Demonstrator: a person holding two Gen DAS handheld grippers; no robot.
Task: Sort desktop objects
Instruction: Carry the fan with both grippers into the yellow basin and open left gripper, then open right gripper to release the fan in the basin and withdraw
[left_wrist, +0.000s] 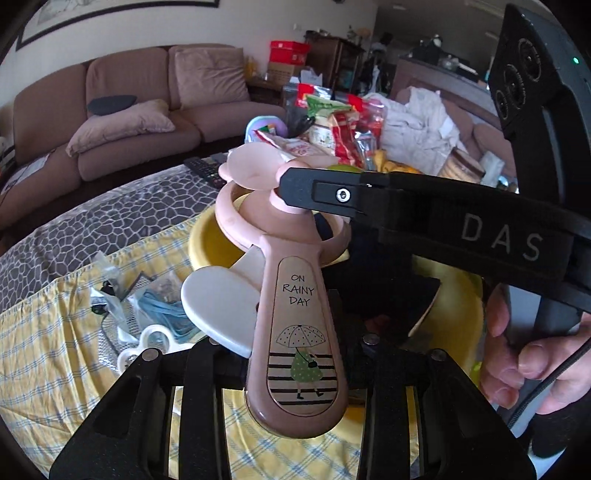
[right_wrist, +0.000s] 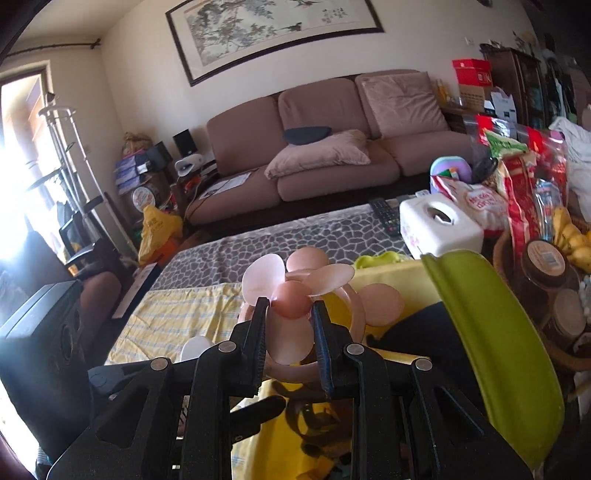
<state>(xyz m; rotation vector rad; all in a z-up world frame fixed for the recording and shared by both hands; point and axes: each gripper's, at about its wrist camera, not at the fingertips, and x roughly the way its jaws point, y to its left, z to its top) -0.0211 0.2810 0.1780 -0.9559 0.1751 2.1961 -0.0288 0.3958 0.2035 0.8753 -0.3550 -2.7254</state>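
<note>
- Pink handheld fan (left_wrist: 299, 332), left wrist view: its handle lies between the left gripper (left_wrist: 295, 369) jaws, which appear closed on it; the fan head is raised over a yellow bin (left_wrist: 207, 243).
- Same view: the right gripper (left_wrist: 317, 195) reaches across, jaws pinching the fan hub. Small bagged items (left_wrist: 122, 302) and a white oval piece (left_wrist: 218, 306) lie unsorted on the counter (left_wrist: 48, 362), so sorting looks only partly done.
- Right wrist view: jaws of the right gripper (right_wrist: 290, 314) are narrowed on the hub of the fan (right_wrist: 291, 299).
- Same view: a green container (right_wrist: 491, 332) sits just right; the contents of both bins are hidden.
</note>
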